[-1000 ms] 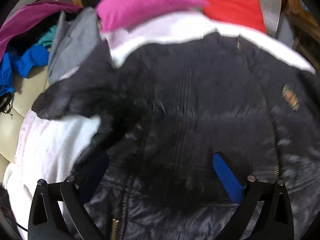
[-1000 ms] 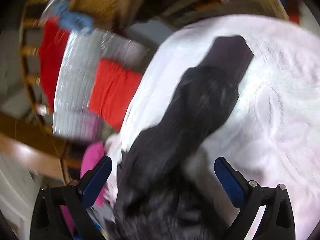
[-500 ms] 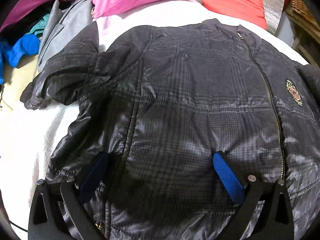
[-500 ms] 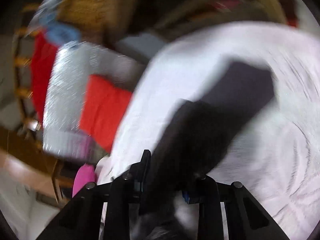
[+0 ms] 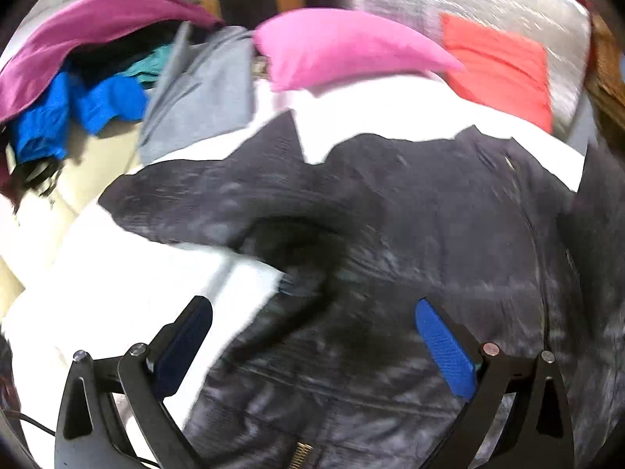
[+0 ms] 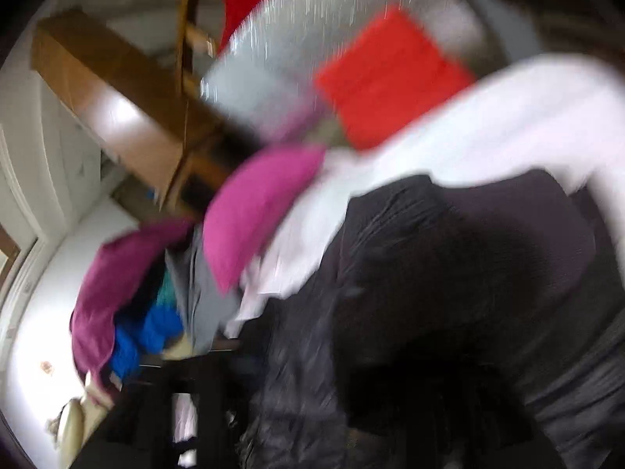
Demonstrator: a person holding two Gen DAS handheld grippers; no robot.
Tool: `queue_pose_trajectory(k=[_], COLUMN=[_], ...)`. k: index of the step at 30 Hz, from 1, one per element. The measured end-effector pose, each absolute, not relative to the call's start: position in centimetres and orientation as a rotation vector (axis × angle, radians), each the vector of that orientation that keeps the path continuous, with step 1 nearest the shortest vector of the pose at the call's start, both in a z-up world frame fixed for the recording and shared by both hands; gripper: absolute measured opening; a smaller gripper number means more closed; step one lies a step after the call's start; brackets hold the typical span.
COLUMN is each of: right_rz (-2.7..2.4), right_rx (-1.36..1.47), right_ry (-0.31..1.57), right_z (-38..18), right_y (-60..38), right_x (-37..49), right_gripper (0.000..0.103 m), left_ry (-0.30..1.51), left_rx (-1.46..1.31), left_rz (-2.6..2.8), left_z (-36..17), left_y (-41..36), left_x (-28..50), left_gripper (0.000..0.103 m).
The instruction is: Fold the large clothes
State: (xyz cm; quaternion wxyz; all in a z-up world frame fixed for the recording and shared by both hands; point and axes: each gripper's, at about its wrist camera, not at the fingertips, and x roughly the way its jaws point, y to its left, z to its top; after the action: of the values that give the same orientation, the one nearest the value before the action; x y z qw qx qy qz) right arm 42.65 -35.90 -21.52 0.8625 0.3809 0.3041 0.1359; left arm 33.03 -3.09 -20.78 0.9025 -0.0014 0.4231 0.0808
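The left claw [image 5: 312, 344] hangs spread wide over the hem of the dark jacket [image 5: 410, 234], gripping nothing; the right claw's state cannot be made out through the blur. The jacket lies open on the white bed [image 5: 109, 273], seemingly unfolded, one sleeve flung outward. Beyond the jacket sit a pink pillow [image 5: 343, 47], a red cushion [image 5: 500, 66] and heaped clothes [image 5: 90, 90].

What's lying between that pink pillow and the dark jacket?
Only a strip of white bedsheet separates the pink pillow from the black jacket, shown in the left wrist view.
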Motion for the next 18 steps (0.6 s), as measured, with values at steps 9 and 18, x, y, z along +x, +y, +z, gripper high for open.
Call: queue_pose_trajectory(k=[9, 18], right_rz=[0.497, -0.066], right_rx=[1.162, 0.999], right_ry=[0.937, 0.646], right_z=[-28.1, -24.7], right_y=[-31.8, -43.8], right_x=[40.2, 32.0], right_gripper=[0.095, 0.093], left_ry=[0.825, 0.807], left_rx=[-0.052, -0.063], left_rz=[0.119, -0.123], left_z=[-21.3, -21.5], left_y=[-3.6, -8.8], left_x=[35.6, 35.8], left_gripper=[0.103, 0.103])
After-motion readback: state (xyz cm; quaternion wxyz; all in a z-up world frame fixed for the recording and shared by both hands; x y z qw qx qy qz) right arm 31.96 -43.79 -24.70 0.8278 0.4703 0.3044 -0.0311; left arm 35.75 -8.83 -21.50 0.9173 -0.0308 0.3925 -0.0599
